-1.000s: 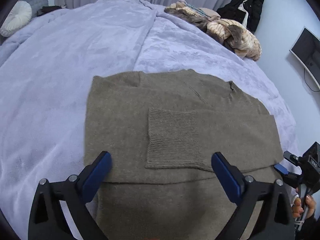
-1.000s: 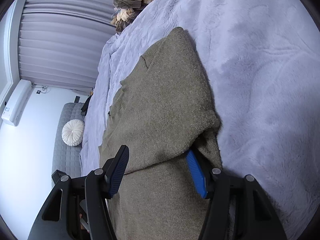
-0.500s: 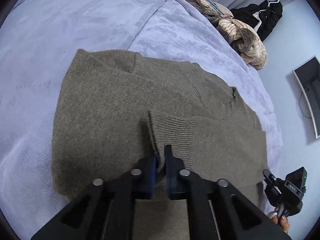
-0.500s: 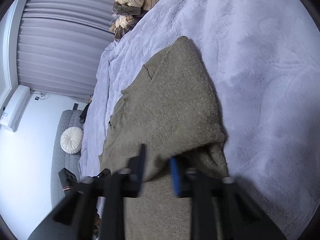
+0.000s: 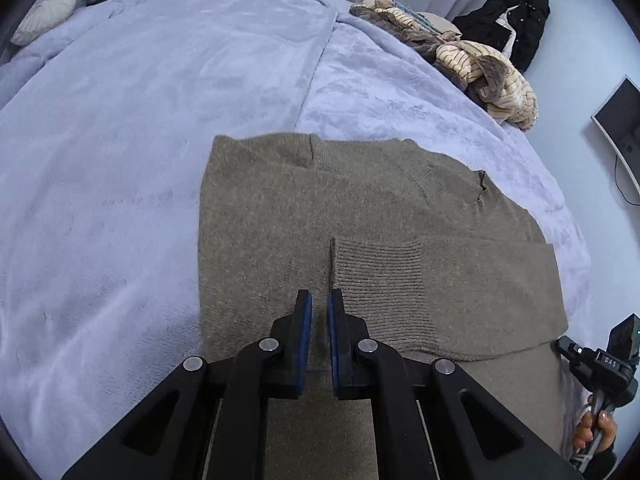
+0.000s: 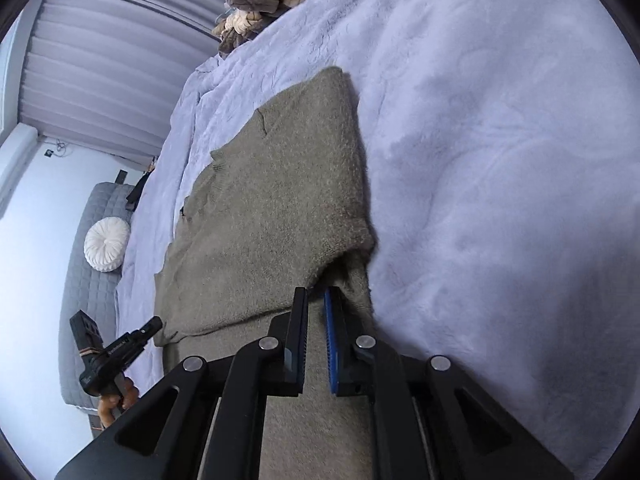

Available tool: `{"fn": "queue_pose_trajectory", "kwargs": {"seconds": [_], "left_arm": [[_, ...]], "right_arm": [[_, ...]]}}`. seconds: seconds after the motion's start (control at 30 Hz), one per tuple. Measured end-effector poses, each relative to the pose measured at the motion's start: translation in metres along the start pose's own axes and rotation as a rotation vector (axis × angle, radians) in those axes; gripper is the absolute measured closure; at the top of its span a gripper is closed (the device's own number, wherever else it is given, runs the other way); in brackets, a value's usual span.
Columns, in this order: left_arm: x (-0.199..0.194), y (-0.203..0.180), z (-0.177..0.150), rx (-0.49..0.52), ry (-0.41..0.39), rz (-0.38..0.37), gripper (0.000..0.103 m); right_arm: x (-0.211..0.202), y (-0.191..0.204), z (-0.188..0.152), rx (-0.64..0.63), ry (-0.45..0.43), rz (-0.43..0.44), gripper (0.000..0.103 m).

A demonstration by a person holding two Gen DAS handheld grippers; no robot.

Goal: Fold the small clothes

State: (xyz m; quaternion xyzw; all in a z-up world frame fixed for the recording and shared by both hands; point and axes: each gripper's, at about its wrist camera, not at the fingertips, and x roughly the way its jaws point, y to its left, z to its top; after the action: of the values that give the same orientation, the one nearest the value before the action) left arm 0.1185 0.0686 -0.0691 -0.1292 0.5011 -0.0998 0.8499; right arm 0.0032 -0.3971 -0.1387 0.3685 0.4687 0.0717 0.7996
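Observation:
An olive knit sweater (image 5: 360, 208) lies flat on the bed, one sleeve folded across its body with the ribbed cuff (image 5: 380, 280) in the middle. My left gripper (image 5: 319, 300) is shut on a pinch of sweater at the cuff's left edge, where a small ridge of knit rises. In the right wrist view the sweater (image 6: 272, 200) runs away from me. My right gripper (image 6: 316, 296) grips the folded sleeve's corner at the sweater's right side; its jaws are opening slightly with the knit still between the pads. Each wrist view shows the other gripper (image 5: 592, 360) (image 6: 116, 348) at its edge.
The lilac plush blanket (image 5: 140, 120) covers the bed on all sides of the sweater. A heap of striped beige clothes (image 5: 480, 68) lies at the far corner. A monitor (image 5: 620, 128) hangs on the wall; a grey sofa with a round white cushion (image 6: 106, 244) stands beyond the bed.
Both grippers went from wide open to shut, each pinching the sweater. The left one has moved forward onto the cuff's edge, and the knit there has lifted into a ridge.

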Motion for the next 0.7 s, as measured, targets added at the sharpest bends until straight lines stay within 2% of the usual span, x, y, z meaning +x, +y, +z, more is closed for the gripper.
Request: {"fn": "queue_pose_trajectory", "kwargs": {"seconds": [0.13, 0.2, 0.37, 0.43, 0.5, 0.57, 0.7], "left_arm": [[-0.009, -0.011, 0.008, 0.023, -0.032, -0.026, 0.095], [-0.007, -0.025, 0.01, 0.057, -0.035, -0.027, 0.095], [0.022, -0.048, 0.008, 0.127, 0.019, 0.035, 0.095], [0.038, -0.043, 0.003, 0.12, 0.06, 0.053, 0.095], [0.044, -0.036, -0.001, 0.105, 0.055, 0.029, 0.095], [0.042, -0.03, -0.002, 0.084, 0.052, -0.002, 0.095], [0.037, -0.029, -0.002, 0.094, 0.057, 0.018, 0.095]], "right_arm": [[-0.028, 0.0, 0.017, -0.014, -0.097, 0.0, 0.09], [-0.029, 0.003, 0.029, -0.005, -0.111, 0.005, 0.09], [-0.006, 0.023, 0.043, -0.084, -0.078, -0.049, 0.09], [0.012, 0.029, 0.041, -0.132, -0.042, -0.122, 0.09], [0.026, 0.026, 0.037, -0.171, -0.009, -0.204, 0.094], [0.029, 0.019, 0.034, -0.183, -0.015, -0.201, 0.096], [0.022, 0.014, 0.034, -0.155, -0.025, -0.171, 0.096]]}}
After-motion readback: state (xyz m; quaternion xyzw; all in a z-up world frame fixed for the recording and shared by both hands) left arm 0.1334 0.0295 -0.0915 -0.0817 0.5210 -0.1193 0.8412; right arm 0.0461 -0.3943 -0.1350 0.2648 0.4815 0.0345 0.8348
